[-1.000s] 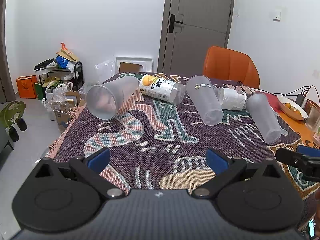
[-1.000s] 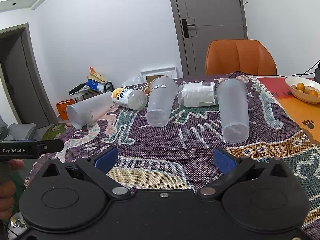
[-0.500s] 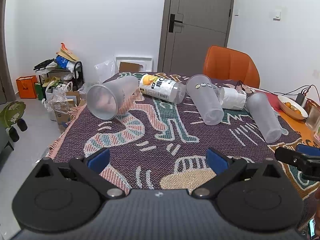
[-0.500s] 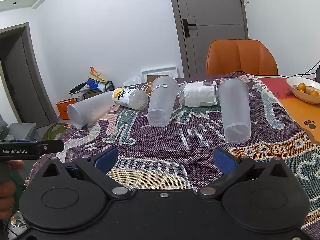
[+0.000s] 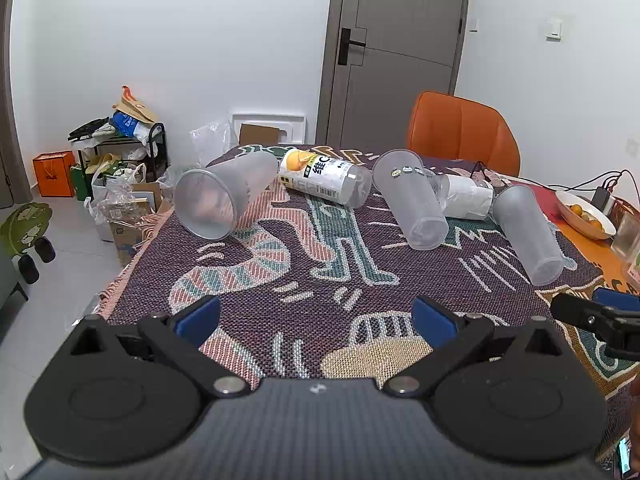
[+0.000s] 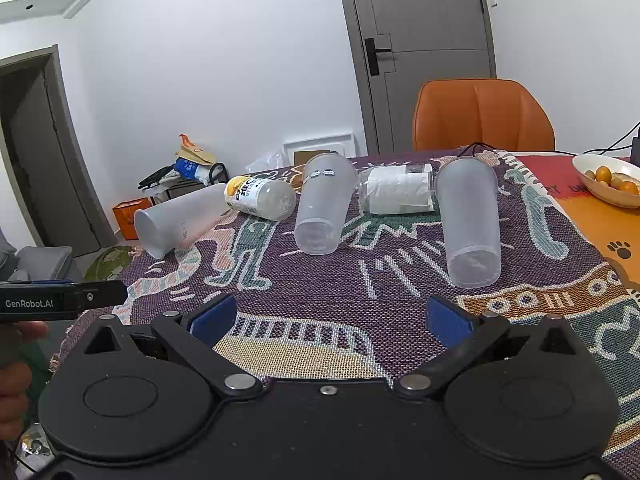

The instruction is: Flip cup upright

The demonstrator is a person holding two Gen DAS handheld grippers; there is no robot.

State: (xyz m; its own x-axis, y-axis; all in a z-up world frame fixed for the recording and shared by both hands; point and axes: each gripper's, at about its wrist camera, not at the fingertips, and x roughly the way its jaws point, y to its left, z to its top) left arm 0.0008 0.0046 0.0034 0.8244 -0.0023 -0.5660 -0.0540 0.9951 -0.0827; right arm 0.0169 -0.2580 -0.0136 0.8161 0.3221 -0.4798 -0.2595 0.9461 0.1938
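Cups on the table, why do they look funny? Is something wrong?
Yes, all three frosted cups are tipped over on the patterned cloth: the left cup, the middle cup and the right cup. Two bottles, one with an orange label and one with a white label, lie on their sides too. Nothing looks spilled or broken.

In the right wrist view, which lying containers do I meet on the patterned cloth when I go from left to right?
Frosted cup with its mouth toward the left edge → orange-label bottle → frosted cup with small stickers → white-label bottle → frosted cup nearest the fruit bowl. All five lie on their sides.
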